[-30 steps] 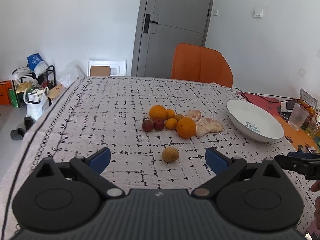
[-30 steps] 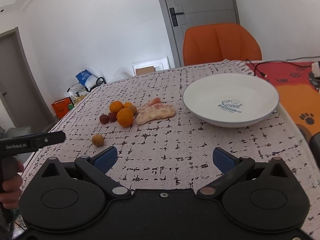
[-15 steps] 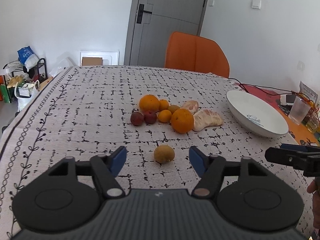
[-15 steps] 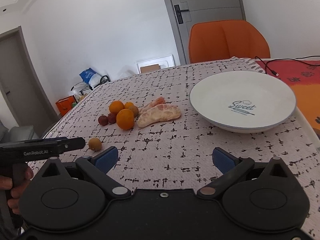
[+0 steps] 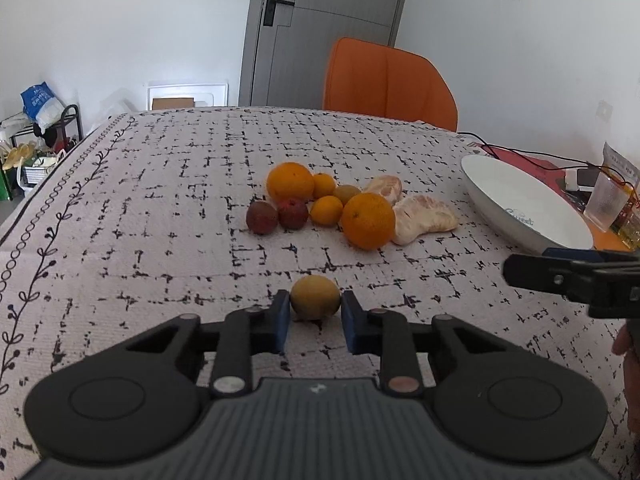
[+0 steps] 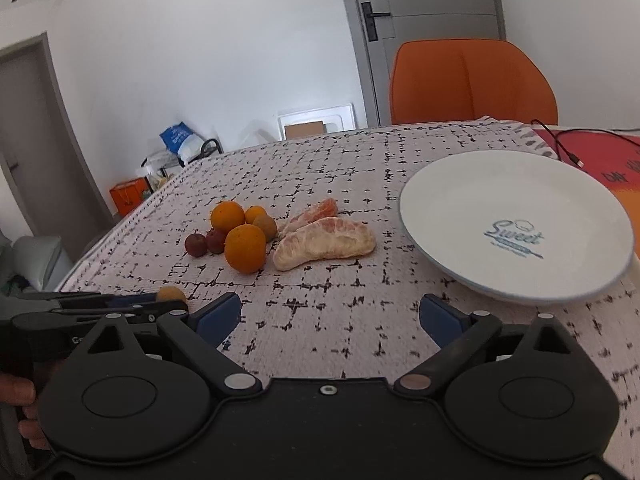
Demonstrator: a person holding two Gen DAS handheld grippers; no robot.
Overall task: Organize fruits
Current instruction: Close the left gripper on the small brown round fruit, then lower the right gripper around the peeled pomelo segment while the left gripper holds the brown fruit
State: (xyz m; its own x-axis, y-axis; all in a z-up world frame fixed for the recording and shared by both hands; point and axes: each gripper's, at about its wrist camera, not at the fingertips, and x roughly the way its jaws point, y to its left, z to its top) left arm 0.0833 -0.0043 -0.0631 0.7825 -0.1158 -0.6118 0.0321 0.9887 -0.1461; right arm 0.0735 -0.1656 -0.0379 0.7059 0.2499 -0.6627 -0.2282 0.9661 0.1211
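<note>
No fruit yet lies in the white plate [image 6: 516,184]: the left gripper [image 5: 312,314] has just closed on a stray yellow-brown fruit [image 5: 315,297] (nearest the camera), left of the plate; the right gripper [image 6: 330,316] gapes empty.

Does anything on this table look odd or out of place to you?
Two things. The peeled citrus pieces lie bare on the tablecloth instead of on the empty white plate. One small brownish fruit sits apart from the fruit pile, between the left gripper's pads.
</note>
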